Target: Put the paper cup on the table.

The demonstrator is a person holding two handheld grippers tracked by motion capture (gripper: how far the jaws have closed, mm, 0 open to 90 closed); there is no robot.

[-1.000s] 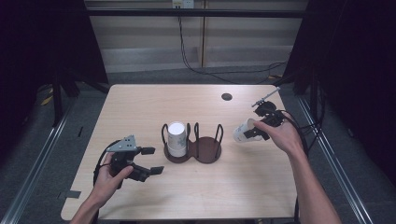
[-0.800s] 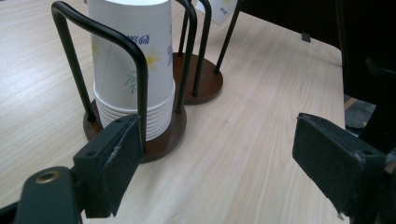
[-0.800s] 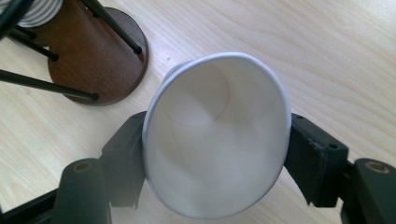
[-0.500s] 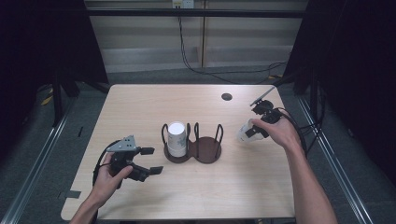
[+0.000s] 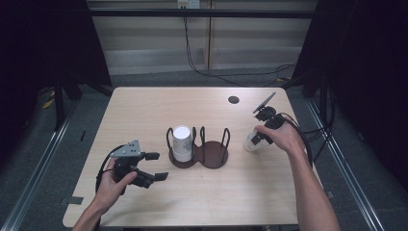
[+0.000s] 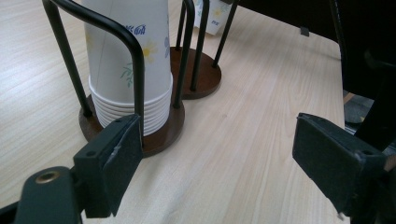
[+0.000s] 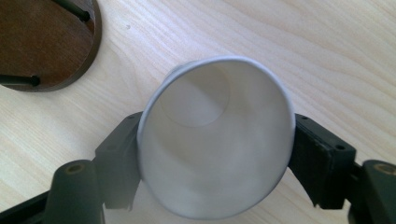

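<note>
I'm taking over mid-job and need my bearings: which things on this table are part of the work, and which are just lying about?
In the job:
- paper cup between the right gripper jaws, which have just been opening
- cup stack
- two-bay holder

Lying about:
- left gripper, open, idle
- dark round hole in the table

paper cup [image 7: 215, 140]: plain white inside
stacked cups [image 6: 128, 56]: white, yellow flowers, green leaves, blue print
holder [image 6: 163, 135]: dark brown base, black wire
table [image 5: 202, 197]: pale wood grain
</note>
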